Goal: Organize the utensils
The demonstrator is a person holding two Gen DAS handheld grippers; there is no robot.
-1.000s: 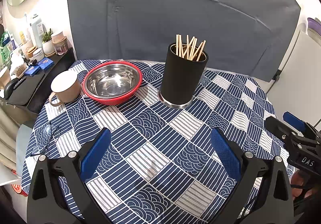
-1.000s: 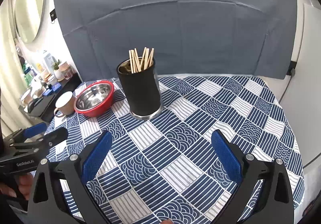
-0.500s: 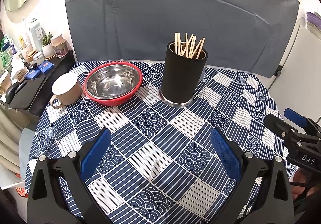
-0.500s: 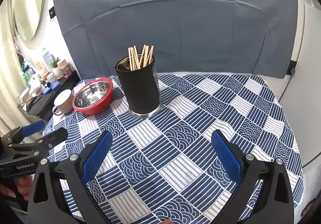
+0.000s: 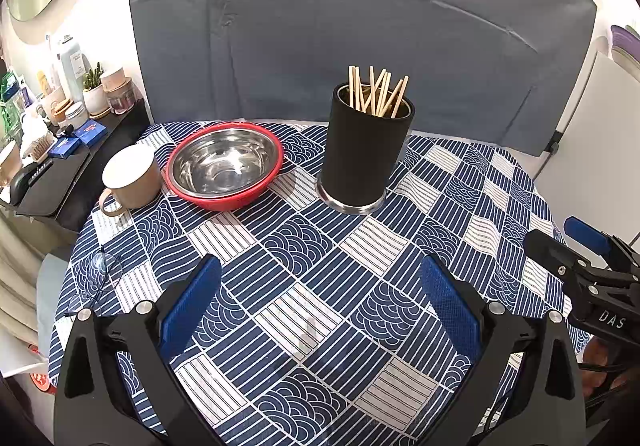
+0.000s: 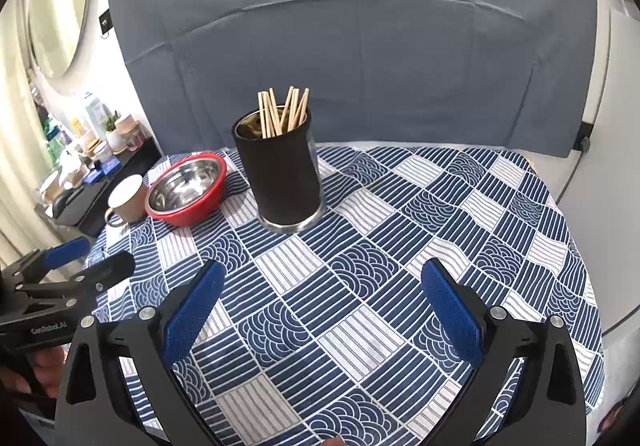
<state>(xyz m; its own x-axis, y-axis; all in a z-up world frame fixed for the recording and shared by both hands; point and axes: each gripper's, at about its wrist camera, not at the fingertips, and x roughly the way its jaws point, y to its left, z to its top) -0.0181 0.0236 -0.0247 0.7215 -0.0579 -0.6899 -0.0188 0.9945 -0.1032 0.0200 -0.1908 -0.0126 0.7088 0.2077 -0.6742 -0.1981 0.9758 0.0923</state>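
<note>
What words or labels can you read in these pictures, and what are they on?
"DAS": right gripper, printed on its body, seen from the left wrist.
"GenRobot.AI": left gripper, printed on its body, seen from the right wrist.
Labels on the shelf bottles: too small to read.

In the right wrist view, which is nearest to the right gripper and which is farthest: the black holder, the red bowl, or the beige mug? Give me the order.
From the right gripper:
1. Black holder, ahead, slightly left, with chopsticks in it.
2. Red bowl, further left, beside the holder.
3. Beige mug, farthest left, near the table edge.
</note>
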